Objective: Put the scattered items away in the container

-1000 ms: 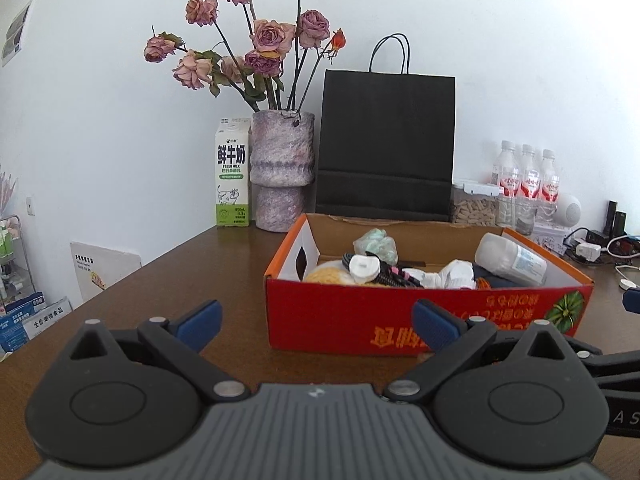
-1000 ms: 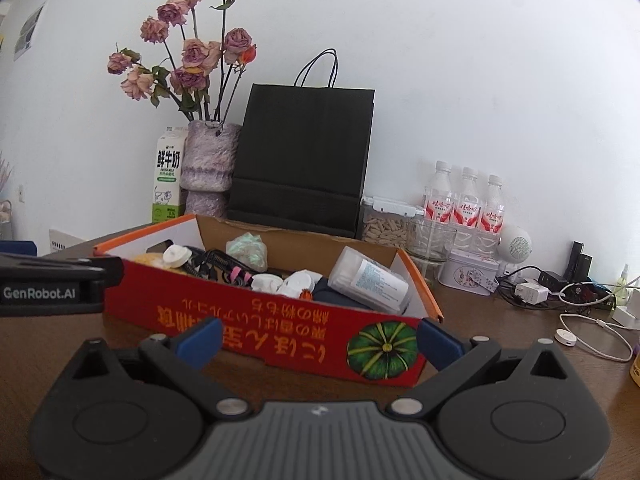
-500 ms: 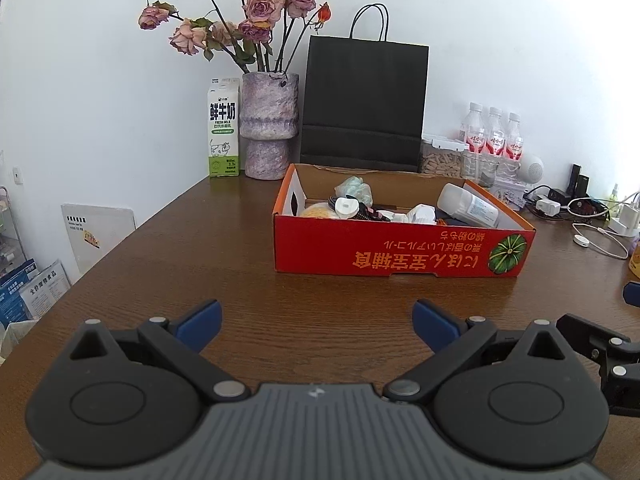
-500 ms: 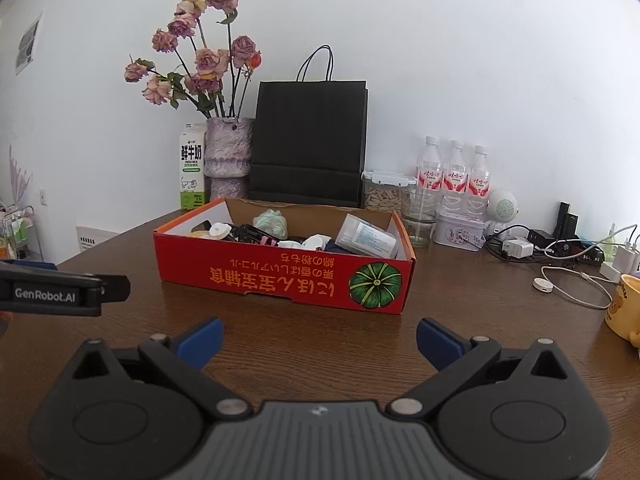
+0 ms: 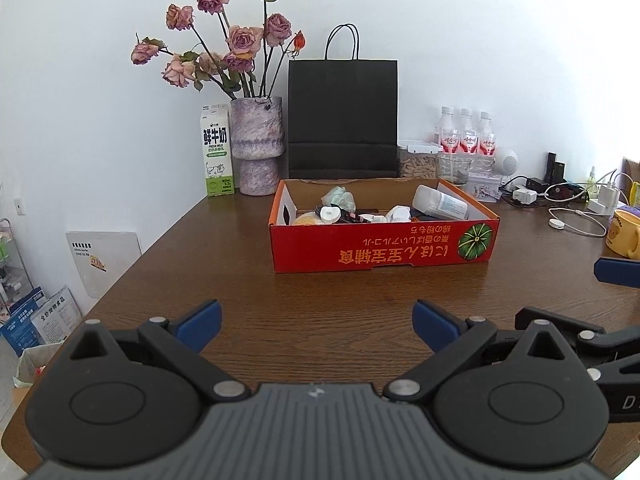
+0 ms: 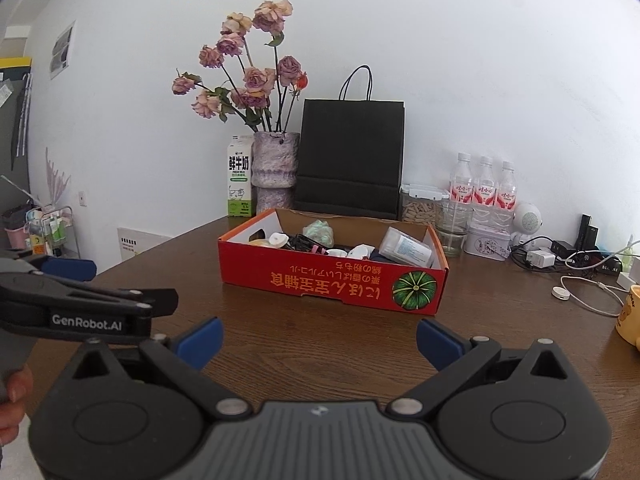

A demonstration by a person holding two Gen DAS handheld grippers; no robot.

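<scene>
A red cardboard box (image 5: 380,246) (image 6: 332,284) stands on the brown table (image 5: 312,304). It holds several small items, among them a white bottle (image 5: 439,202) (image 6: 406,246), a pale green crumpled thing (image 5: 339,197) and white caps. My left gripper (image 5: 316,322) is open and empty, well short of the box, over bare table. My right gripper (image 6: 320,340) is open and empty too, also back from the box. The left gripper's body shows at the left of the right wrist view.
Behind the box stand a milk carton (image 5: 216,150), a vase of dried roses (image 5: 256,148), a black paper bag (image 5: 343,118) and three water bottles (image 5: 466,138). Cables and chargers (image 5: 568,204) lie at the right, with a yellow mug (image 5: 624,236).
Both grippers have drawn back from the box and risen, so the box looks smaller and farther. Both stay open and empty.
</scene>
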